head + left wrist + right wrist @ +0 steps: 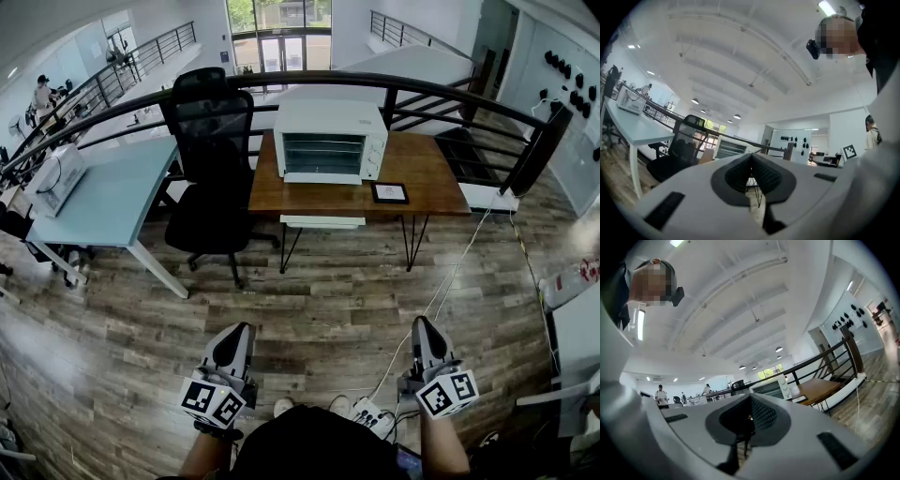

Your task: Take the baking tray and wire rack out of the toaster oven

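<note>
Plank flooring [309, 309] is stretching well clear between me and the wooden desk [427, 183], where the toaster oven [330, 141] is sitting straight ahead, midway between my left gripper [242, 330] and right gripper [421, 323], both clenched on nothing, tray and rack presumably inside it.

Head view is bright and even, with daylight from the glass doors [281, 42] at the top, slightly blown out; the white toaster oven [330, 141] stays readable, and only soft faint shadows sit under the wooden desk [427, 178]. Strong fisheye: the railing [309, 80] bows into an arc and the corners go black in all three views. Gripper views are lit by ceiling strip lights [827, 7], distance fairly sharp, close foreground soft and pale.
</note>
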The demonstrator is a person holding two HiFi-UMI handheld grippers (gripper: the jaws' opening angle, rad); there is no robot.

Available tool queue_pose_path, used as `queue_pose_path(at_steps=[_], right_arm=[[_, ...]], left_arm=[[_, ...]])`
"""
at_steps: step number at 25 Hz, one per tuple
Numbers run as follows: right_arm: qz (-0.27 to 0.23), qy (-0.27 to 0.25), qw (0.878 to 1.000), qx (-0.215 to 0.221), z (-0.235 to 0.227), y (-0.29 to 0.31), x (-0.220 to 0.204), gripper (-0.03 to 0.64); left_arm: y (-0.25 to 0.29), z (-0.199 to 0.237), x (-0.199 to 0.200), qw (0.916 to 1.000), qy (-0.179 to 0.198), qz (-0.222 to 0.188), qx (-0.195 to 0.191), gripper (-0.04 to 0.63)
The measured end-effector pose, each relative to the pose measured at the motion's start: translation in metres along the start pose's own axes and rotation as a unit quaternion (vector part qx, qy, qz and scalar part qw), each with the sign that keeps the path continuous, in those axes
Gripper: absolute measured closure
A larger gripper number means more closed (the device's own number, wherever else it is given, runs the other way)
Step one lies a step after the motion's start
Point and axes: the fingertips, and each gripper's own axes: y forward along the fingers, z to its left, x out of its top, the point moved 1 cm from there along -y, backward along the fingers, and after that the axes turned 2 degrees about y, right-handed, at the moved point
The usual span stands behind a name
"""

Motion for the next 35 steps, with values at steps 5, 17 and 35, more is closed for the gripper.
queue_pose_path(at_steps=[5, 17, 35], right_arm=[[0.005, -0.008, 1.0, 0.011, 0.01, 0.004, -0.01, 0.621], [-0.02, -0.012, 1.0, 0.002, 0.005, 0.008, -0.003, 0.62], [-0.04, -0.083, 0.994, 0.054, 0.004, -0.003, 0.025, 0.304]], left_arm=[[0.003, 0.003, 0.0, 1.0, 0.0, -0.001, 0.001, 0.584], [0.017, 0.003, 0.005, 0.9998, 0.01, -0.011, 0.01, 0.583], [0.037, -0.047, 0.012, 0.9974, 0.027, -0.052, 0.041, 0.261]])
